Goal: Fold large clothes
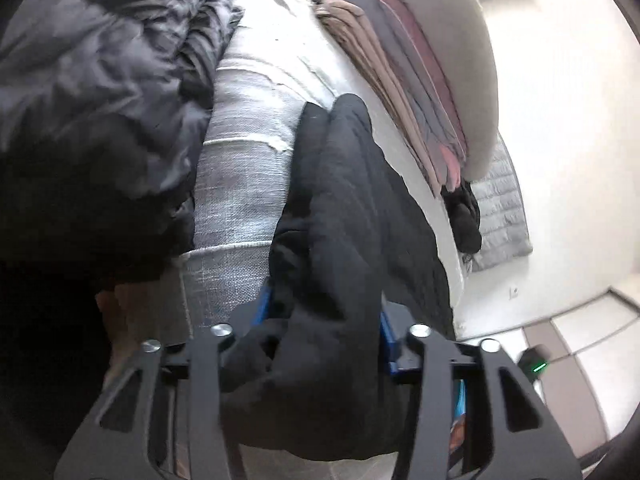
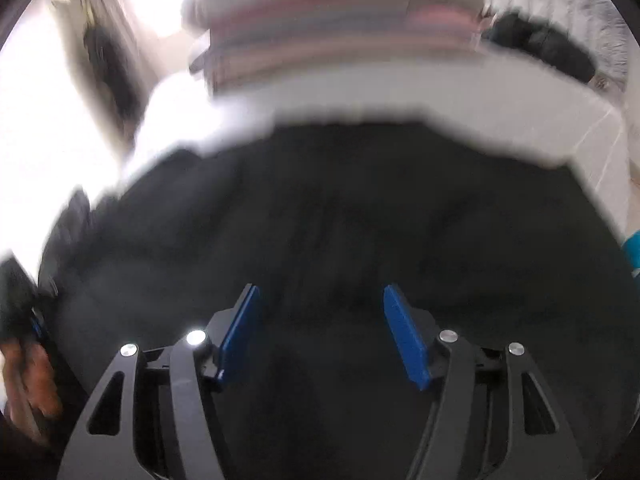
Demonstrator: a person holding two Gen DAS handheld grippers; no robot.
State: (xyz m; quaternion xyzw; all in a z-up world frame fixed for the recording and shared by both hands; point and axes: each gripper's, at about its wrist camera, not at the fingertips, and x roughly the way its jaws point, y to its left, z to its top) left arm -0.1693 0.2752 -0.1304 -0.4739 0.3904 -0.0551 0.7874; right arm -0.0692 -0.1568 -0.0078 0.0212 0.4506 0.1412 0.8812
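Black garment (image 1: 332, 216): lying on the grey sofa (image 1: 240, 184), a fold bunching between the left gripper (image 1: 324, 320) pads. Right gripper (image 2: 322, 332): hovering parted, empty. Step: folding over; next, likely laying it flat.

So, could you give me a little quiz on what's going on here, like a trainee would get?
1. True or false: the right fingers are clamped on a folded pink shirt.
2. What is caught between the left fingers? A) the black garment B) a grey cushion C) nothing
3. Fill in: in the right wrist view, the stack of folded clothes lies ___ the black garment.

Key: 1 false, they stand open and empty over the black garment; 2 A; 3 beyond.
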